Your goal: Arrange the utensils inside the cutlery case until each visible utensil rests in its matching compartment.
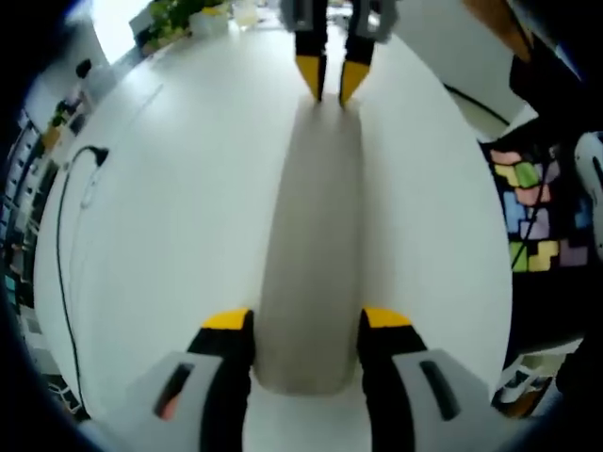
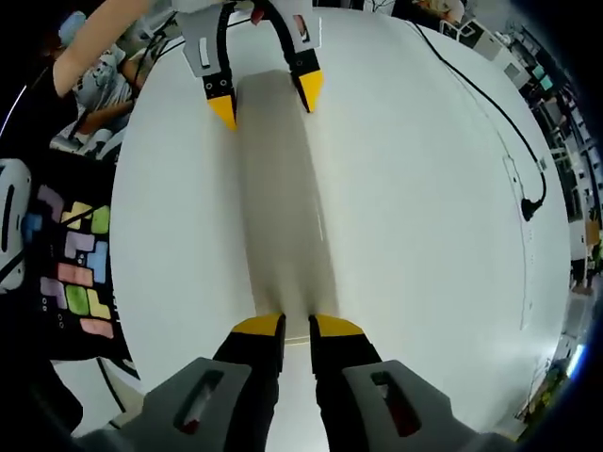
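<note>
Plainly, both hand-held grippers pinch the unmarked cutlery case point(image 1: 311, 254).

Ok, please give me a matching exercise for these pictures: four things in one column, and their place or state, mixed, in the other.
1. left claw
2. right claw
3. grey case
4. black cable

A. lies lengthwise on the white table, between both claws
B. jaws nearly together at one end of the case
C. runs along the table, off to the side
D. jaws wide apart, one on each side of the case's end

Pairs: 1-D, 2-B, 3-A, 4-C
</note>
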